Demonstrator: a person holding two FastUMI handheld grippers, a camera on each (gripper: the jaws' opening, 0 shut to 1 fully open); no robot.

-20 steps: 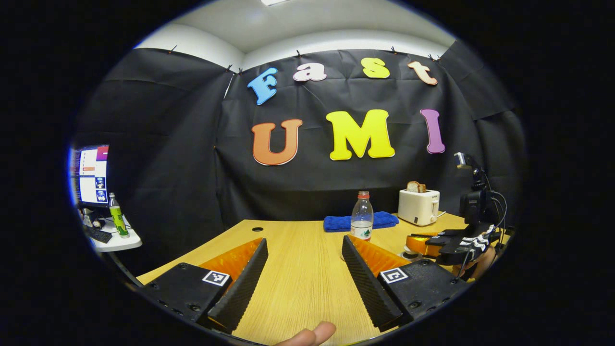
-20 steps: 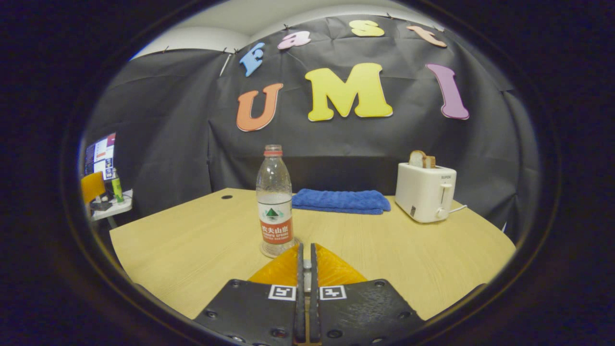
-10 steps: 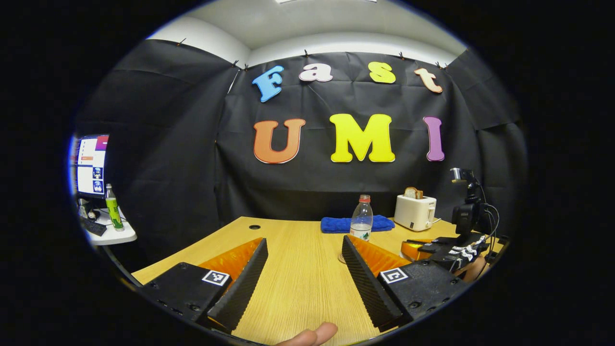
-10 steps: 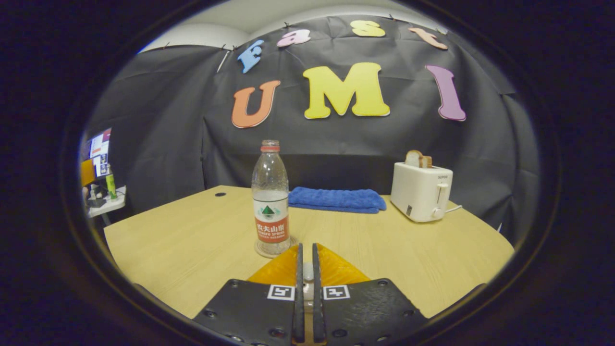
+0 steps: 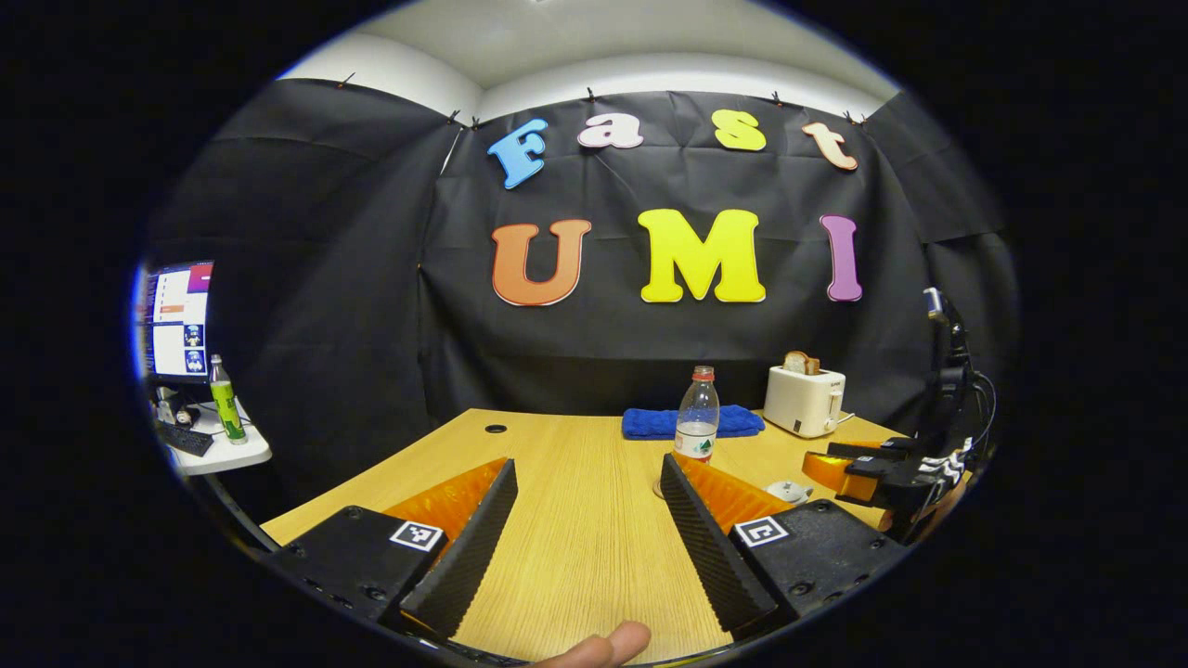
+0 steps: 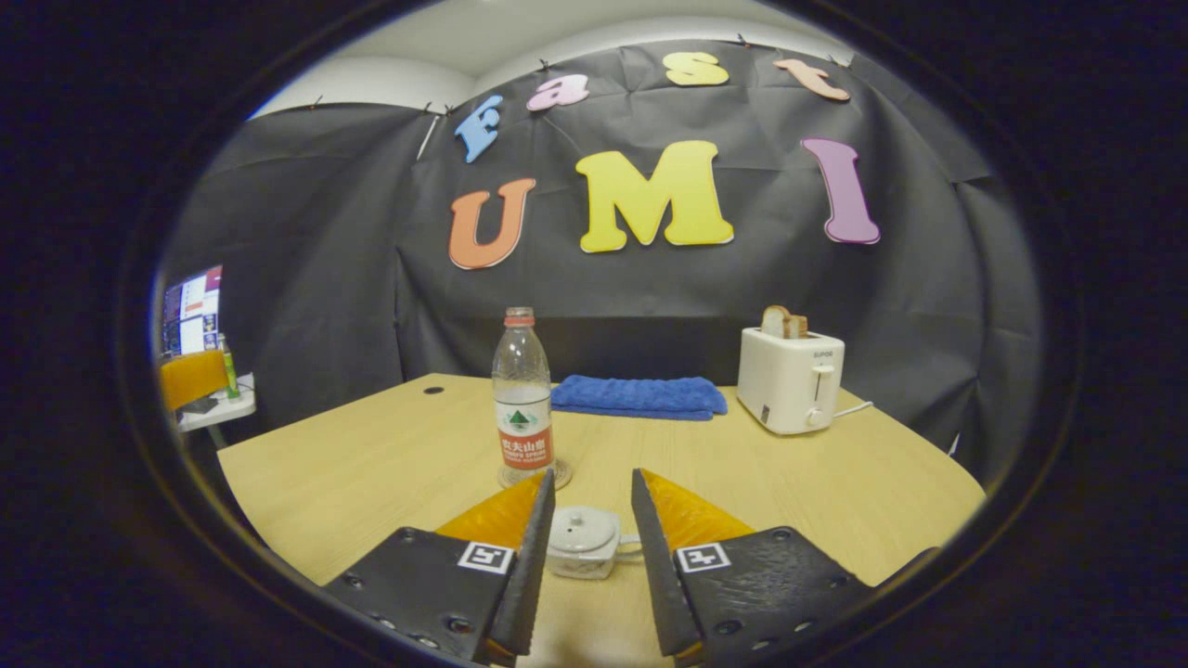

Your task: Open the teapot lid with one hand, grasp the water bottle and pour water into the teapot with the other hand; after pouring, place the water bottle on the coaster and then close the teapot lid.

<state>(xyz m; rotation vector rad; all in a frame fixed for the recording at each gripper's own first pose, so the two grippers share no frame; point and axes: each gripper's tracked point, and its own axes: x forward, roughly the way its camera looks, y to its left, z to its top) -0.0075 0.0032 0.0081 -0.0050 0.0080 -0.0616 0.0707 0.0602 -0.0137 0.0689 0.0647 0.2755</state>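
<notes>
Teapot, small and white with its lid on, sits on the tabletop between the spread fingers of the right hand-held gripper, which touch neither side of it. In the left gripper view the same teapot shows low on the right, just in front of the right hand-held gripper.

Behind the teapot and a little left, the water bottle stands upright on a round coaster, cap on, partly filled. The bottle also appears past the left hand-held gripper, whose fingers stand wide apart over bare wood with nothing between them. A fingertip shows at the lower edge of that view.

Farther back lie a folded blue towel and a white toaster with bread in its slot. Off to the left, a side table carries a monitor and a green bottle.
</notes>
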